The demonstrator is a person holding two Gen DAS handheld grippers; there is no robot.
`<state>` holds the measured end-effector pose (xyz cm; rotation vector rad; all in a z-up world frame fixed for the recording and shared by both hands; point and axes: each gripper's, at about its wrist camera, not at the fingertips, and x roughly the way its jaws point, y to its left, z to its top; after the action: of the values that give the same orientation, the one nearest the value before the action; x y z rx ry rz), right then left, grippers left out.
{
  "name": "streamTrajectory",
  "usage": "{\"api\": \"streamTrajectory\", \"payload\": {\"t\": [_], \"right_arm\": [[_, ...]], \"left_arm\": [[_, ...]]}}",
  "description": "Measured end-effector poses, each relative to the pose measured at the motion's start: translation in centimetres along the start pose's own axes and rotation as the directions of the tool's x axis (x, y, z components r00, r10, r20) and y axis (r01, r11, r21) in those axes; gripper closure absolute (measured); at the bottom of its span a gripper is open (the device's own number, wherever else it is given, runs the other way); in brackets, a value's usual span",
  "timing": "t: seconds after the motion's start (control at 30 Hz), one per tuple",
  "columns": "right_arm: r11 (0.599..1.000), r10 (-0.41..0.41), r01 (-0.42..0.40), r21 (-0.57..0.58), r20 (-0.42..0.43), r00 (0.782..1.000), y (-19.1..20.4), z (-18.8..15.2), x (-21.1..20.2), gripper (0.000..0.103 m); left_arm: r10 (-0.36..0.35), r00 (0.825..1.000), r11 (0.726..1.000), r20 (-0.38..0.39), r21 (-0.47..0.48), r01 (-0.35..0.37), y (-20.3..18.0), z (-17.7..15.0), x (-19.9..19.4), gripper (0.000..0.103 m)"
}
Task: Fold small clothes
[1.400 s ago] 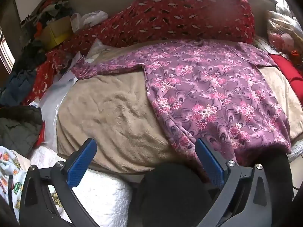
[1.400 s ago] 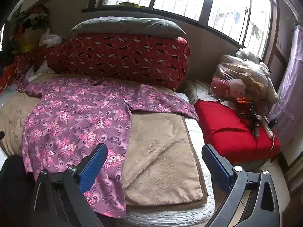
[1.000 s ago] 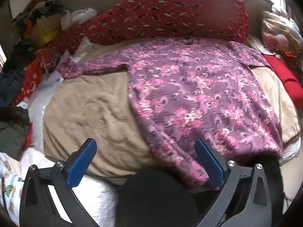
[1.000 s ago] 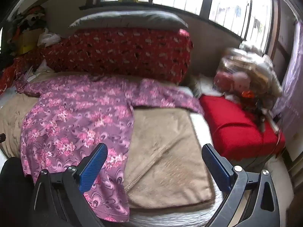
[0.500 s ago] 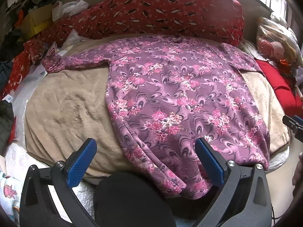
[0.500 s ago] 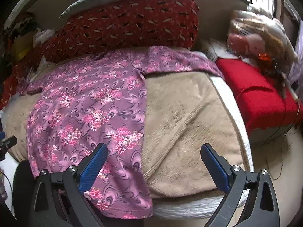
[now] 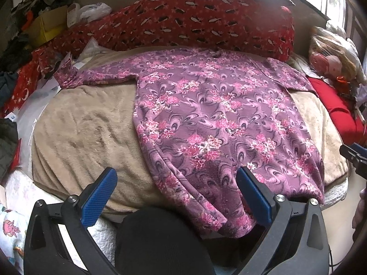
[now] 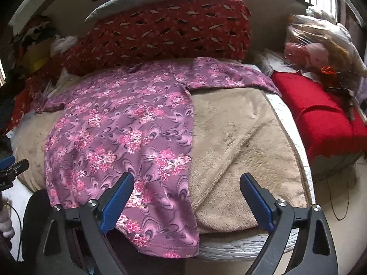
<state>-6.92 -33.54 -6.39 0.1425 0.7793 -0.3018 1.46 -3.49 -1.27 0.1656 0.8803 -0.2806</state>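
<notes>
A purple long-sleeved garment with pink flowers (image 7: 220, 123) lies spread flat on a beige blanket (image 7: 87, 133) on the bed, sleeves out to both sides, hem hanging over the near edge. It also shows in the right wrist view (image 8: 128, 133). My left gripper (image 7: 176, 190) is open and empty, hovering over the hem's left corner. My right gripper (image 8: 187, 197) is open and empty, above the hem's right corner and the blanket (image 8: 238, 142). The right gripper's tip shows at the left view's right edge (image 7: 354, 158).
A red patterned bolster (image 7: 183, 23) with a grey pillow on top lies at the bed's far side. A red cushion (image 8: 321, 114) and bagged soft toys (image 8: 316, 45) are on the right. Piled clothes and a yellow box (image 7: 45, 27) are on the left. A black rounded object (image 7: 158, 240) is near.
Both grippers moved in over the bed's near edge and tilted down; the garment now fills more of each view. The garment itself has not moved. Both jaws stayed open.
</notes>
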Motion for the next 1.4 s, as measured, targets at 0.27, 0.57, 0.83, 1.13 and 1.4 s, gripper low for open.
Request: {"api": "streamTrajectory", "payload": {"t": [0.27, 0.57, 0.83, 1.13, 1.4], "right_arm": [[0.999, -0.025, 0.026, -0.045, 0.021, 0.999, 0.6, -0.4, -0.9, 0.008], [0.997, -0.016, 0.018, -0.075, 0.037, 0.999, 1.8, 0.0, -1.1, 0.008], [0.995, 0.0, 0.002, -0.095, 0.019, 1.0, 2.3, 0.3, -0.1, 0.008], [0.999, -0.019, 0.017, -0.027, -0.07, 0.997, -0.8, -0.1, 3.3, 0.008], [0.995, 0.065, -0.043, 0.088, -0.264, 0.962, -3.6, -3.7, 8.4, 0.01]], "left_arm": [[-0.005, 1.0, 1.0, 0.002, -0.003, 0.005, 0.1, -0.2, -0.4, 0.0], [-0.006, 1.0, 1.0, 0.002, -0.007, 0.006, 0.1, -0.3, -0.5, 0.0], [-0.006, 1.0, 1.0, -0.031, -0.014, 0.006, 0.9, 0.7, 0.4, 0.0], [-0.055, 0.98, 0.988, -0.193, -0.156, 0.025, 4.9, 1.0, 4.9, 0.0], [-0.136, 0.921, 0.989, -0.364, -0.103, 0.105, 2.0, -0.6, 9.0, 0.0]]}}
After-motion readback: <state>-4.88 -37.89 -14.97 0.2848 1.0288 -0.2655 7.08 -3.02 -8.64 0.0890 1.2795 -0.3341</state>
